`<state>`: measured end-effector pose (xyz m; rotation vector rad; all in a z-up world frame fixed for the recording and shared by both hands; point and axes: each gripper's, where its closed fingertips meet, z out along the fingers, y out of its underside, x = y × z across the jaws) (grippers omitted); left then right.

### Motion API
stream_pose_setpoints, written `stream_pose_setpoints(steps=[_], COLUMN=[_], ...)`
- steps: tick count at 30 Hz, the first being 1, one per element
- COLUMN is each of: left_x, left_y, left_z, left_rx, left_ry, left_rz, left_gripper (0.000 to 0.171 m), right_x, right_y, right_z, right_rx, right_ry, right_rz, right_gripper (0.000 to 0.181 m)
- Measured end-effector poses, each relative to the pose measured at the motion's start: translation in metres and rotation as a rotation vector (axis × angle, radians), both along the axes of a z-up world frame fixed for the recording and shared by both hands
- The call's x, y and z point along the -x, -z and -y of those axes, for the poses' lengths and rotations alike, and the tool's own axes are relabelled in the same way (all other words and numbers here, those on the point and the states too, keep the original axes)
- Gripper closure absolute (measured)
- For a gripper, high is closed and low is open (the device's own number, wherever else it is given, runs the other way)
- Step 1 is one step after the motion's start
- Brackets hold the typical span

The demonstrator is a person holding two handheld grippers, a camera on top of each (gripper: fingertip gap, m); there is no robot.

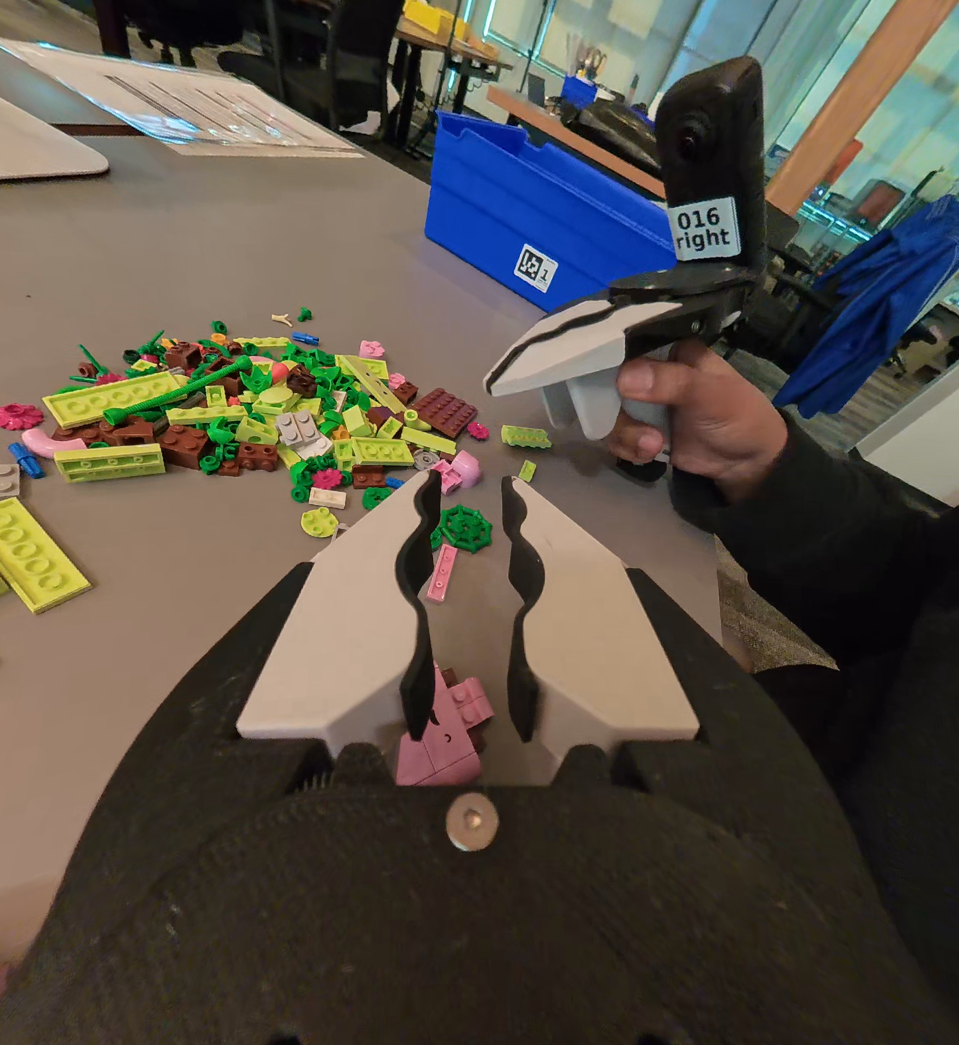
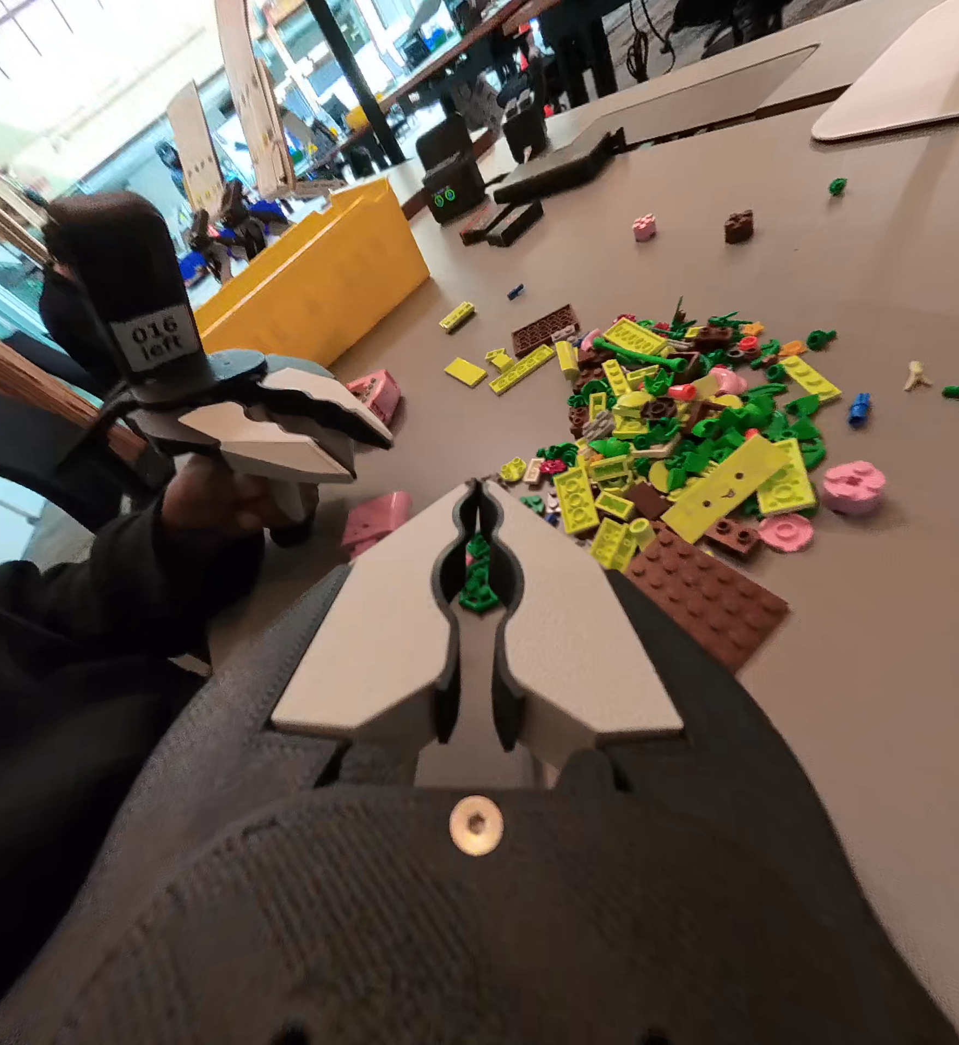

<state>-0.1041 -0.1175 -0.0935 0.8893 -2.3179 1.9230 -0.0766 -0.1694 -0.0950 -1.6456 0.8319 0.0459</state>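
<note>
Left gripper [image 1: 469, 492]: I read its jaws as spread, with nothing between them. It hangs low over the grey table [image 1: 183, 254], at the near fringe of the brick pile [image 1: 273, 407]. Seen through the gap:

- a green web-shaped piece [image 1: 466, 529], lying flat just behind the fingertips;
- a thin pink strip [image 1: 442, 571] beside it;
- a pink block assembly [image 1: 443, 729] close to the finger roots, apparently resting on the table.

Right gripper [image 2: 477, 486]: its tips are pressed together and I see no piece pinched at them. The green showing through the oval gap further back looks to me like the web piece on the table below, though I cannot rule out contact. This gripper is held by a hand [image 1: 703, 418] just beyond the left one, off the pile's edge.

Hazards, as I judge them:

1. Collision. Both grippers point at the same small patch, and their tips are near each other.
2. Scatter. Loose bricks lie touching and overlapping, so a finger lowered at an angle could sweep neighbours aside.
3. Double pick. The web piece and pink strip lie almost touching, so spread jaws could trap both.
4. Loss over the edge. The pink assembly sits near the table's front rim, where a nudge could drop it.
5. Slip. The web piece is thin and flat, so the finger pads may ride over it.
</note>
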Motion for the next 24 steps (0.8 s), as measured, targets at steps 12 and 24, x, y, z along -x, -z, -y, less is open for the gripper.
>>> stream_pose_setpoints(steps=[12,24], left_x=[0.000,0.022], left_y=[-0.009,0.037], left_z=[-0.012,-0.062], left_rx=[0.009,-0.300], left_ry=[-0.027,0.028], left_rz=[0.030,-0.007], left_gripper=[0.151,0.121], right_x=[0.005,0.058], right_y=[0.034,0.032], right_z=[-0.010,-0.072], right_rx=[0.392,0.301], right_ry=[-0.015,-0.211], right_rz=[0.127,0.134], right_gripper=[0.169,0.162])
